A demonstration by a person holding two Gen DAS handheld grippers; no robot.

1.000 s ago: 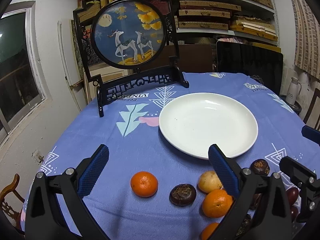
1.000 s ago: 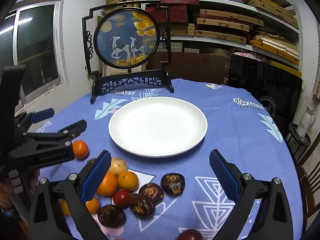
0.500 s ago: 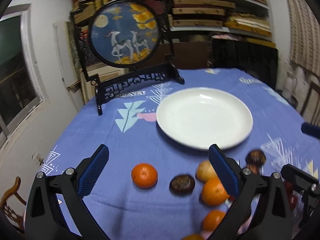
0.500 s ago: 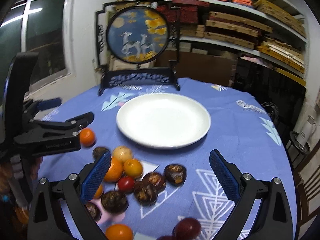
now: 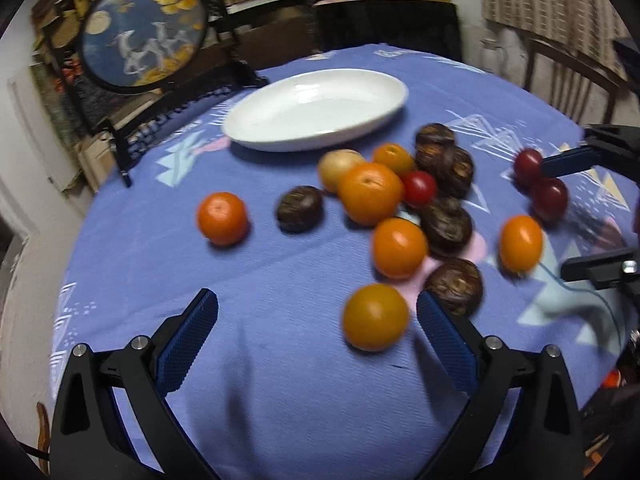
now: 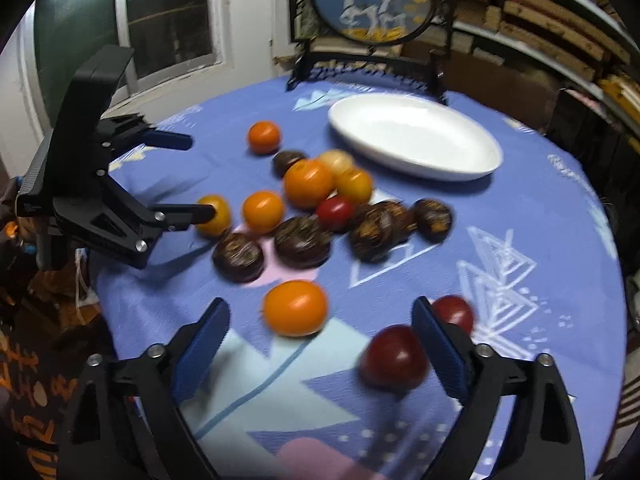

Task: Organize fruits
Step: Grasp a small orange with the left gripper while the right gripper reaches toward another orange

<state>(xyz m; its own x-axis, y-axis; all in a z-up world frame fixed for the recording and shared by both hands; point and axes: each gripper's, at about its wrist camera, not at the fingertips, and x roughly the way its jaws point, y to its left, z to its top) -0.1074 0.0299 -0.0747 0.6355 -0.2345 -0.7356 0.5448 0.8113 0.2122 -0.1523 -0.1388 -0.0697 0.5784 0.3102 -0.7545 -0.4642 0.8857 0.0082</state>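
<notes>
The table [image 5: 280,420] under its blue cloth carries everything. At the far edge stands 1 round picture screen [image 5: 140,36], out of my way. Just nearer is 1 white plate [image 5: 384,118]. It is bare, so I take it as the place the fruit should go, and none has got there yet.

The fruit lies loose on the cloth on the near side of the plate, most of it in 1 heap just beside the plate and a few strays around it. I count 6 orange ones, among them a big one [image 5: 370,194] in the heap, a loner [image 5: 222,218] out to the left, and 1 [image 6: 296,314] nearest my right claw. There are at least 5 dark brown ones; blur in the heap keeps me from being sure of more. The clearest of them [image 5: 299,209] sits between the loner and the heap. There are 3 red ones, 1 [image 5: 418,188] in the heap and 2 apart on the right, and 1 pale yellow one [image 5: 340,164] near the plate.

Both claws tilt down at the near strays, I think because those can be picked without knocking the heap. My left claw [image 5: 316,304] gapes wide, with an orange fruit [image 5: 376,316] just inside its right pad, unpressed. My right claw [image 6: 320,312] is closing, with the nearest orange fruit and a red one [image 6: 394,358] between its pads, neither gripped yet.
</notes>
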